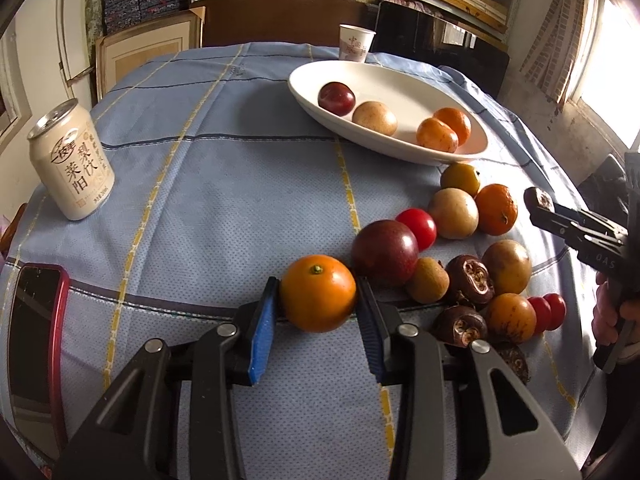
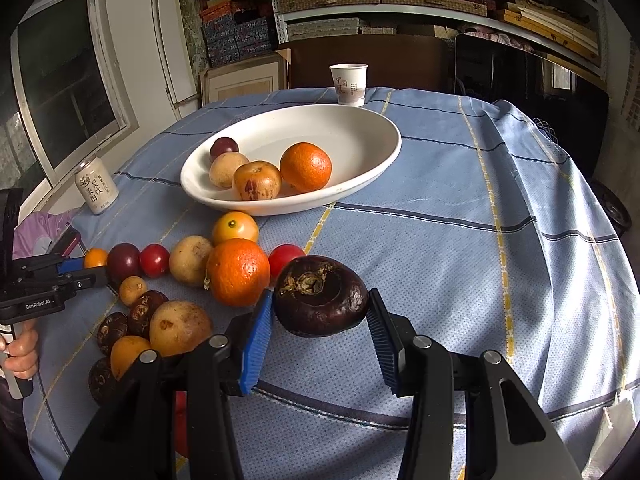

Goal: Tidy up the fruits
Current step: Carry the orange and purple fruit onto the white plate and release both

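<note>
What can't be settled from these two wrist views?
- Paper cup contents: rim angle hides the inside, both views.
- Dark fruit behind the left gripper: finger covers part, left view.
- Phone: cut by the left edge.
- Can text: too small, right view.

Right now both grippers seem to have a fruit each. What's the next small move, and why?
Probably carry the right gripper forward to the white bowl and release the dark water chestnut there. The bowl sits just ahead, holds only four fruits and has bare space on its right side. The left gripper, shut on a small orange, can follow.
</note>
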Action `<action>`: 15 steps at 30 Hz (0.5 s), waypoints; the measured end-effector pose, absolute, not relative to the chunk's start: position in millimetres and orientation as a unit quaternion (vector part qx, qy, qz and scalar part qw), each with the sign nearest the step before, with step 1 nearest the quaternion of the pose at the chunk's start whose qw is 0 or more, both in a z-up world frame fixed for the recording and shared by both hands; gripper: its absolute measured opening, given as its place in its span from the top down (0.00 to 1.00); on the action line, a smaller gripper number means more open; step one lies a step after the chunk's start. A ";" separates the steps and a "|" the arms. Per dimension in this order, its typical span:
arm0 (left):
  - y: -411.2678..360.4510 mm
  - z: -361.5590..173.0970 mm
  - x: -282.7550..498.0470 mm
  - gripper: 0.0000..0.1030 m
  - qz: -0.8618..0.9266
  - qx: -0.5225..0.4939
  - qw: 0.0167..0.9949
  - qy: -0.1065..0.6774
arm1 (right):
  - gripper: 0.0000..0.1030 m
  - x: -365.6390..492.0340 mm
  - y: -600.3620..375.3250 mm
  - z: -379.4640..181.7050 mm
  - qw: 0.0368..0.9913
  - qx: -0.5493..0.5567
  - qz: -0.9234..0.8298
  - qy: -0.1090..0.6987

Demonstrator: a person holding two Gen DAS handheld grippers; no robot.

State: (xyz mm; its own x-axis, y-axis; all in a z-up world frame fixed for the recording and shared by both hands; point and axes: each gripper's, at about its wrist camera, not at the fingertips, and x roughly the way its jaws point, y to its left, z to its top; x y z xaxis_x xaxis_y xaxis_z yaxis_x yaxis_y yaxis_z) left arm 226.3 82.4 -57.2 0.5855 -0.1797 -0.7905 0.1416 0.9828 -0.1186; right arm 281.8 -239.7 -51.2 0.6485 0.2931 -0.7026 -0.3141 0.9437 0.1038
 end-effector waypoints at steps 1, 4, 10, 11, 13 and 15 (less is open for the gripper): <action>83.9 -56.3 225.4 0.63 -0.091 -0.025 0.891 0.444 | 0.54 281.6 -239.7 -50.7 0.908 -0.013 0.168 0.383; 88.6 -53.0 224.3 0.63 -0.100 -0.044 0.892 0.439 | 0.54 281.7 -241.4 -47.8 0.909 -0.004 0.175 0.378; 84.2 -38.7 227.0 0.63 -0.139 -0.065 0.889 0.432 | 0.54 292.2 -244.5 -36.2 0.908 0.031 0.190 0.372; 80.5 -32.9 230.7 0.63 -0.148 -0.063 0.889 0.429 | 0.54 297.1 -244.6 -32.2 0.910 0.036 0.189 0.367; 73.1 -23.8 239.1 0.63 -0.159 -0.063 0.890 0.424 | 0.54 309.3 -246.2 -24.2 0.912 0.057 0.188 0.359; 62.7 -14.6 250.7 0.63 -0.172 -0.061 0.889 0.420 | 0.54 324.5 -248.9 -17.5 0.915 0.082 0.183 0.350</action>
State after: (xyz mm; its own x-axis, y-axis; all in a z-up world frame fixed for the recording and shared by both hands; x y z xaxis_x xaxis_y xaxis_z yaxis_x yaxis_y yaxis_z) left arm 250.7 62.7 -14.6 0.5878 -0.3564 -0.7263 0.2539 0.9336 -0.2527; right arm 324.5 -248.9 -17.5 0.6884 0.3924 -0.6100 -0.2775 0.9195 0.2783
